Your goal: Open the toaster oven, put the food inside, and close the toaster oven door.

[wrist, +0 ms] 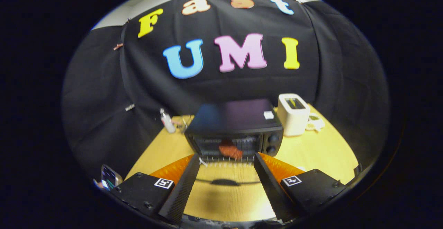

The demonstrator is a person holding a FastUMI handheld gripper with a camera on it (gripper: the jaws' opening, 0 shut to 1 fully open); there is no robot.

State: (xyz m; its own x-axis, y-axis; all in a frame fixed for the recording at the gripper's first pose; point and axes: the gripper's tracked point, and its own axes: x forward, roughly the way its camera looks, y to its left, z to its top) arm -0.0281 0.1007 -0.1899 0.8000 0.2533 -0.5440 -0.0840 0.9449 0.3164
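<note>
Food sits on the rack inside the toaster oven; door lies flat (handle toward us), claw spread empty, presumably to lift it.

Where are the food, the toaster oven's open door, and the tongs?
food point(230, 150): gripper view, its middle, on the rack.
open door point(225, 182): gripper view, handle.
tongs point(226, 161): gripper view, midway between tips, open.

dim booth, fisheye-bent edges, soft blur, glossy oven top.
</note>
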